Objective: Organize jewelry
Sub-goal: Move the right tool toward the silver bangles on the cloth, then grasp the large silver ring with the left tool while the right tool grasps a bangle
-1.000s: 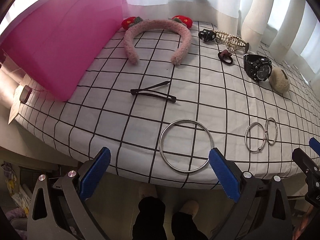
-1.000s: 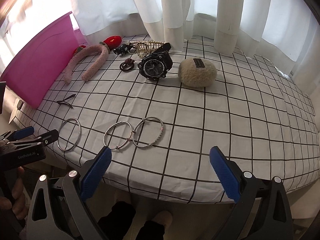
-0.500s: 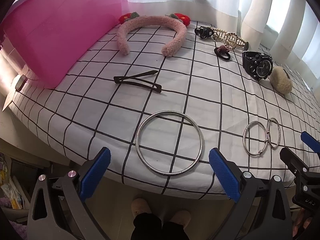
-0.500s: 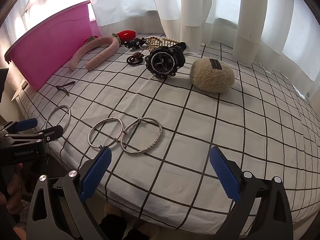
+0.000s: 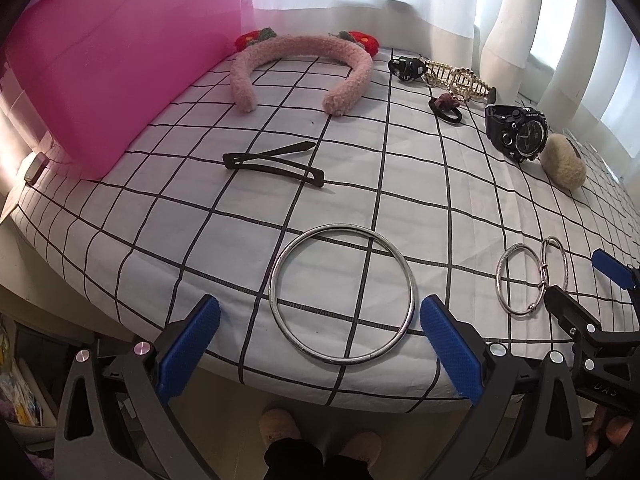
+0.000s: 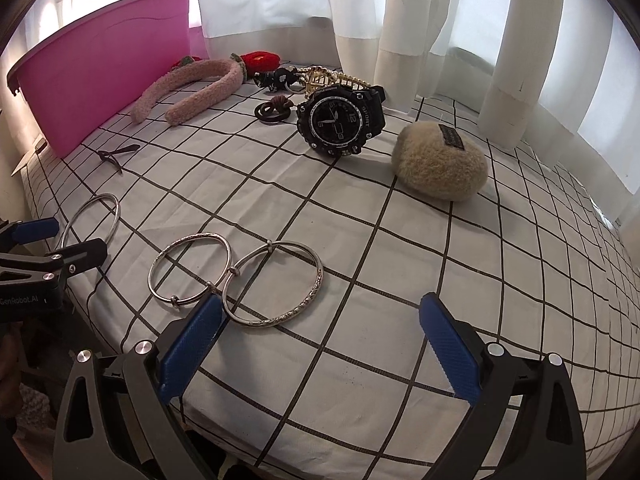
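A large silver bangle point(image 5: 276, 280) lies near the table's front edge, between the open fingers of my left gripper point(image 5: 320, 326); it also shows in the right wrist view point(image 6: 116, 210). Two smaller silver bracelets point(image 6: 272, 322) lie side by side, touching, just ahead of my open, empty right gripper point(image 6: 320, 328); they also show in the left wrist view point(image 5: 520, 312). Farther back lie a black hair clip point(image 5: 276, 164), a pink fuzzy headband point(image 5: 300, 54), a black sport watch point(image 6: 340, 124), a dark hair tie point(image 6: 274, 110) and a gold claw clip point(image 5: 460, 80).
A pink plastic bin point(image 5: 100, 64) stands at the table's left, next to the headband. A beige fuzzy pouch point(image 6: 438, 164) sits right of the watch. White curtains hang behind. The checked cloth point(image 6: 480, 280) drops off at the front edge; feet show below.
Both grippers have moved forward and lower toward the table. The large bangle now sits between the left fingers; the two bracelets are closer to the right gripper's left finger.
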`<action>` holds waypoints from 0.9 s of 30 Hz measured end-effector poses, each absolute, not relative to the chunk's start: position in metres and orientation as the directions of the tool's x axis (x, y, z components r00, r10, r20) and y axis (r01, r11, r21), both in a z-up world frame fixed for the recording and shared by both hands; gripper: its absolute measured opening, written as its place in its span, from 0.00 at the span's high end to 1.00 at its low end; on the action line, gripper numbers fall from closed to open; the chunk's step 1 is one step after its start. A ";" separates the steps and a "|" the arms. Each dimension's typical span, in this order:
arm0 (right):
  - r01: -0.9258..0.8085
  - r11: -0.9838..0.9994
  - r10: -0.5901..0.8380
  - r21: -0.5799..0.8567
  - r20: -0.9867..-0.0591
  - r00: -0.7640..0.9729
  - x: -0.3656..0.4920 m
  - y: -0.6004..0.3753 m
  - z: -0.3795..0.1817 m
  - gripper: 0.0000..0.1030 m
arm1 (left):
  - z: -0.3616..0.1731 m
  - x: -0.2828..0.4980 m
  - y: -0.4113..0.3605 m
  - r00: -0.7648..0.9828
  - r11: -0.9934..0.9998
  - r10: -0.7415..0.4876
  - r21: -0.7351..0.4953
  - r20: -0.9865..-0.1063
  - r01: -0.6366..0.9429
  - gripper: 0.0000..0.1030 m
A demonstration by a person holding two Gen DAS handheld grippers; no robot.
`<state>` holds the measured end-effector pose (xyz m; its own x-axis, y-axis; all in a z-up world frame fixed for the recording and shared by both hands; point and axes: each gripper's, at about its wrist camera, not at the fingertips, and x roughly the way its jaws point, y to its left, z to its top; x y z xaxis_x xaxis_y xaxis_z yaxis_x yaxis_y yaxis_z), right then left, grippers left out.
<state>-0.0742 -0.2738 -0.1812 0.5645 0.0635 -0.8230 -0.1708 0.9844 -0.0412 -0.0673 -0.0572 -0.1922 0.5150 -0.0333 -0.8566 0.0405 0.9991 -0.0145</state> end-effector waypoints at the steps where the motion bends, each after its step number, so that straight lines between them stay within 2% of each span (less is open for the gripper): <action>1: -0.172 0.984 0.071 -0.033 -0.823 0.564 -0.073 -0.275 -0.182 0.09 | -0.192 -0.068 -0.058 0.523 0.999 -0.029 -0.008 -0.852 0.043 0.05; 9: -0.217 0.976 0.124 -0.008 -0.802 0.585 -0.069 -0.278 -0.185 0.08 | -0.193 -0.064 -0.062 0.549 0.999 -0.018 0.003 -0.835 0.038 0.05; 20: -0.217 0.976 0.128 -0.004 -0.799 0.587 -0.064 -0.277 -0.185 0.09 | -0.193 -0.069 -0.062 0.569 0.999 -0.018 0.003 -0.822 0.035 0.06; 23: -0.228 0.974 0.136 0.000 -0.801 0.583 -0.063 -0.276 -0.185 0.09 | -0.191 -0.071 -0.063 0.568 0.999 -0.023 0.002 -0.823 0.044 0.10; 27: -0.226 0.974 0.139 0.005 -0.799 0.586 -0.063 -0.275 -0.185 0.10 | -0.188 -0.075 -0.069 0.575 0.997 -0.040 0.005 -0.817 0.076 0.24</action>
